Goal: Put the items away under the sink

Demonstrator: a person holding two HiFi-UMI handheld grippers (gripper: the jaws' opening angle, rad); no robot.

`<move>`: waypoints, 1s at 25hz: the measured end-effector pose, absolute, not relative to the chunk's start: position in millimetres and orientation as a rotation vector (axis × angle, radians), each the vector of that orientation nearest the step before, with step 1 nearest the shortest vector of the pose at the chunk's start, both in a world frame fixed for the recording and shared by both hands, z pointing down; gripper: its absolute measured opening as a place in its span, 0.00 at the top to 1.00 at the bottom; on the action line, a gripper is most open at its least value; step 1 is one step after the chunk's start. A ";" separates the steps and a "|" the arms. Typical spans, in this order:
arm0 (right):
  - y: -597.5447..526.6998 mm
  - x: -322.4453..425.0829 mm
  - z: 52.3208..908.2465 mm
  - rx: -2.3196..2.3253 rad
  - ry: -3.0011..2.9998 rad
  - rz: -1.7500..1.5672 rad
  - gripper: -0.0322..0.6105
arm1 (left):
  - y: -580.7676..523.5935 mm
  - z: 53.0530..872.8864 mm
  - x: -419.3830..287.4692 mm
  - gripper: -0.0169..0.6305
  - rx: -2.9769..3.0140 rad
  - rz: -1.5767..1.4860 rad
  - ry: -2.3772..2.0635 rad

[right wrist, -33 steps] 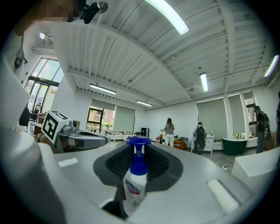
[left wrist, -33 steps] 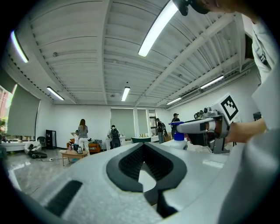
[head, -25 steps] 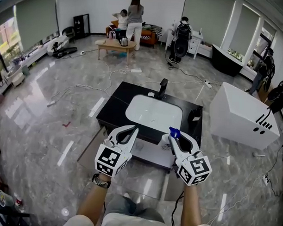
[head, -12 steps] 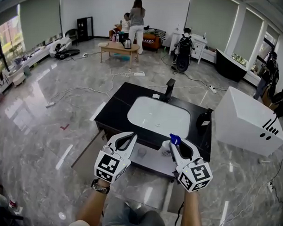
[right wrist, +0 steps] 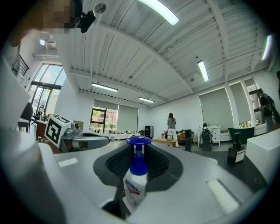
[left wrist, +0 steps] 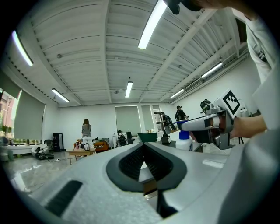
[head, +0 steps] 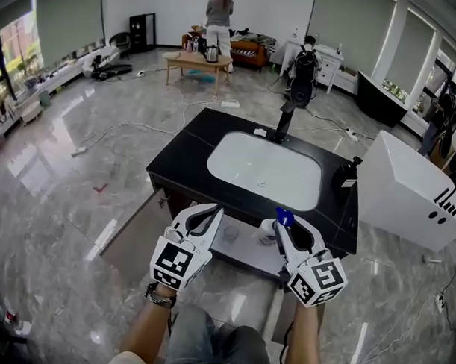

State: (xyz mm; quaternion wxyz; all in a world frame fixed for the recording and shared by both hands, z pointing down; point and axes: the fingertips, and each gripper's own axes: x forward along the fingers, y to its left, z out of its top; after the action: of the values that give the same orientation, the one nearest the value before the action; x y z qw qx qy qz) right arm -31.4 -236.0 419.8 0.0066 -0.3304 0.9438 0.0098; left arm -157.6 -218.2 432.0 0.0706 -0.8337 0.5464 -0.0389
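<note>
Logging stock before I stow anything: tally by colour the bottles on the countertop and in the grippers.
White bottle with blue cap: 1, clamped in the right gripper.
Black pump bottle: 1, standing on the countertop.
Total: 2.

I see a white bottle (right wrist: 134, 188) with a blue cap and blue print on its label. The left gripper (head: 210, 209) and the right gripper (head: 285, 220) are both pale grey, with black ribbed pads and black-and-white square markers. The bench (head: 184, 157) is black around a white sink (head: 264, 171), on a grey marbled floor (head: 78, 187).
</note>
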 end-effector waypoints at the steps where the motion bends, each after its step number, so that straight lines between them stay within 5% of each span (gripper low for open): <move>1: -235.4 -32.7 428.8 -1.028 2.961 0.033 0.83 | -217.8 441.2 -156.8 0.97 -2.511 -0.120 1.644; 25: -263.5 -15.3 676.2 -1.128 2.924 0.078 0.83 | -252.3 697.3 -148.8 0.97 -2.548 -0.132 1.606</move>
State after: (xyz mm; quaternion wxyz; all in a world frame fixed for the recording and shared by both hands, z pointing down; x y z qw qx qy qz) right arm -15.3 -263.5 676.2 0.0036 -0.3598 0.9327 0.0249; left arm -148.8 -252.3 697.3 0.0634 -0.8434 0.5317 -0.0438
